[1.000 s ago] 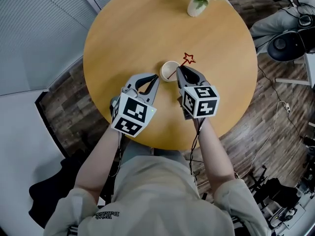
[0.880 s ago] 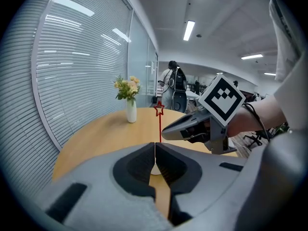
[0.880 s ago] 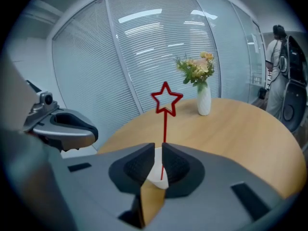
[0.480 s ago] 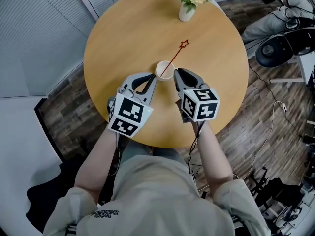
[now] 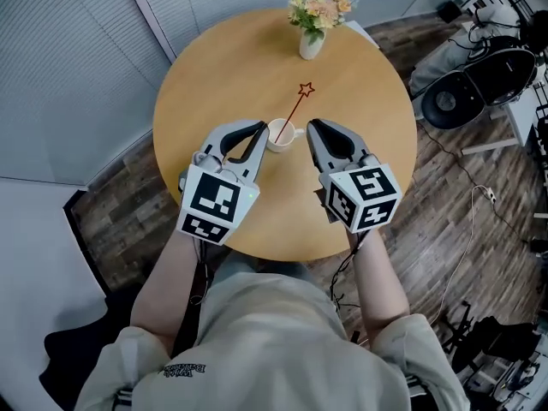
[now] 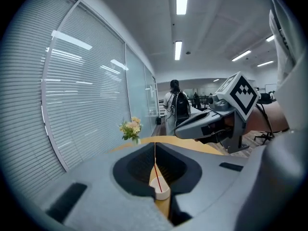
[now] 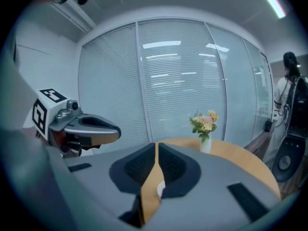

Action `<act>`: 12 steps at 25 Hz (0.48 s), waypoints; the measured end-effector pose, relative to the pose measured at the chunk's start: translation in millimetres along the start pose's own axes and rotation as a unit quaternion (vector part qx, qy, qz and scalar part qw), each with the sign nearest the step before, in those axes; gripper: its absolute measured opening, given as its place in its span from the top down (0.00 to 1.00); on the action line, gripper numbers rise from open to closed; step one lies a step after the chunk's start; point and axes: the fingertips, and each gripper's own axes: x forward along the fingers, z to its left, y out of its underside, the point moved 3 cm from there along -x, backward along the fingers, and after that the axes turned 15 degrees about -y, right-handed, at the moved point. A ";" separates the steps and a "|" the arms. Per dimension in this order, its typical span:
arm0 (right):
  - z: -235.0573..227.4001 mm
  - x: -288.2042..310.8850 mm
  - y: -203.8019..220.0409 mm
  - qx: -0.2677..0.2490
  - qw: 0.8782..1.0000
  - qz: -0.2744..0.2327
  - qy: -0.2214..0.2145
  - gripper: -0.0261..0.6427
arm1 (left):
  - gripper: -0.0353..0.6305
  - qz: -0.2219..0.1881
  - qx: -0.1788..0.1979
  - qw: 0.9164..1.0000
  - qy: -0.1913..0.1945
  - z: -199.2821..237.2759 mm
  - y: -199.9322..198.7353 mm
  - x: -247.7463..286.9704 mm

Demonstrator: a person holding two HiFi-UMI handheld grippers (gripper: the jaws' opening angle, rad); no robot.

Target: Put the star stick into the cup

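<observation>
The star stick (image 5: 294, 110) is seen standing in the white cup (image 5: 279, 134) on the round counter (image 5: 368, 118). Its long axis is tilted, with the star end pointed up and away toward the flower vase (image 5: 311, 44). The left hand-held gripper (image 5: 259, 128) and right hand-held gripper (image 5: 313, 127) are closed with nothing gripped, one on each side of the cup.

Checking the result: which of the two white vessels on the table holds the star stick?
The low cup: the red star stick leans out of it. The taller vase beyond it holds only flowers.
</observation>
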 end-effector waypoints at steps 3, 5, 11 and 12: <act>17.2 -19.8 -26.0 -0.021 0.999 -0.028 -0.008 0.91 | 0.91 -0.027 0.007 1.000 -0.006 0.7 -23.7 -16.2; 28.5 -33.1 -42.9 -0.024 0.998 -0.053 -0.017 0.91 | 0.91 -0.050 0.010 0.999 -0.014 2.6 -40.8 -28.8; 62.2 -72.0 -85.0 -0.044 0.992 -0.112 -0.042 0.91 | 0.91 -0.108 0.015 0.994 -0.033 8.1 -82.9 -68.1; 67.3 -78.2 -89.2 -0.051 0.991 -0.116 -0.043 0.91 | 0.91 -0.116 0.013 0.993 -0.035 7.3 -87.9 -74.5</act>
